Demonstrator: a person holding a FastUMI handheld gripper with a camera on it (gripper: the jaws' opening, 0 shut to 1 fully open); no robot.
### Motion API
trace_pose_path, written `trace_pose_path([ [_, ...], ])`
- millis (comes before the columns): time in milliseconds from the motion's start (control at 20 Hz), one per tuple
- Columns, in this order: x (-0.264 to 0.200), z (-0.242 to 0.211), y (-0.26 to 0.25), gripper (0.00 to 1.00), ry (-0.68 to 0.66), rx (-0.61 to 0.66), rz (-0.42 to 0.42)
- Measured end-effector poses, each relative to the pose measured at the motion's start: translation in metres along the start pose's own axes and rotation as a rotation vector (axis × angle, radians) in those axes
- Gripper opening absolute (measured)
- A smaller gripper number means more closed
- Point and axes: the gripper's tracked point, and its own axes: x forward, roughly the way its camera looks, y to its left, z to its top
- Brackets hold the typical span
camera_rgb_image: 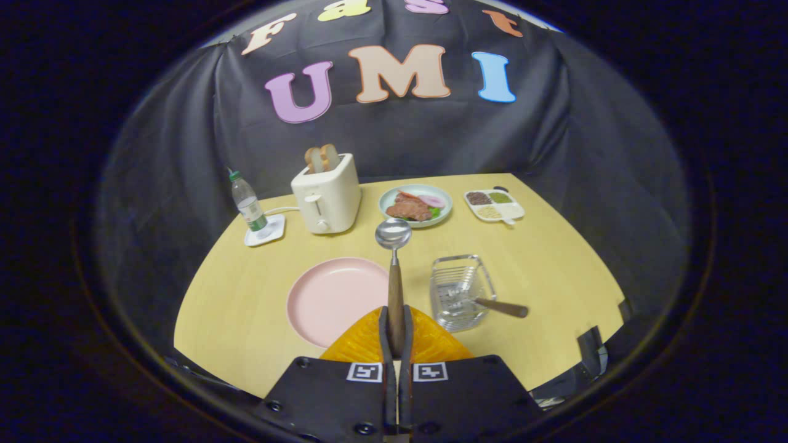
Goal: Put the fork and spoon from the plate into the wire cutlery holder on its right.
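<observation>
My gripper is shut on the wooden handle of the spoon, which points straight ahead with its shiny bowl raised above the table. Below and just left of the fingers lies the pink plate, bare. Right of the plate stands the wire cutlery holder. The fork lies in it, its wooden handle sticking out over the holder's right rim. The spoon hangs between plate and holder, left of the holder.
Beyond the spoon, at the back of the wooden table, stand a white toaster with bread, a water bottle on a coaster, a plate of food and a white divided dish of condiments.
</observation>
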Motion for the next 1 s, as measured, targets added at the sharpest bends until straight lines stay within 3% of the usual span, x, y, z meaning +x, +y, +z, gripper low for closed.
trace_pose_path([
  [250,-0.016,0.003,-0.052,0.04,0.099,0.028,-0.013],
  [500,-0.025,-0.017,-0.067,0.04,0.27,0.056,0.014],
  [1000,0.0,-0.019,-0.063,0.04,0.521,-0.095,-0.001],
])
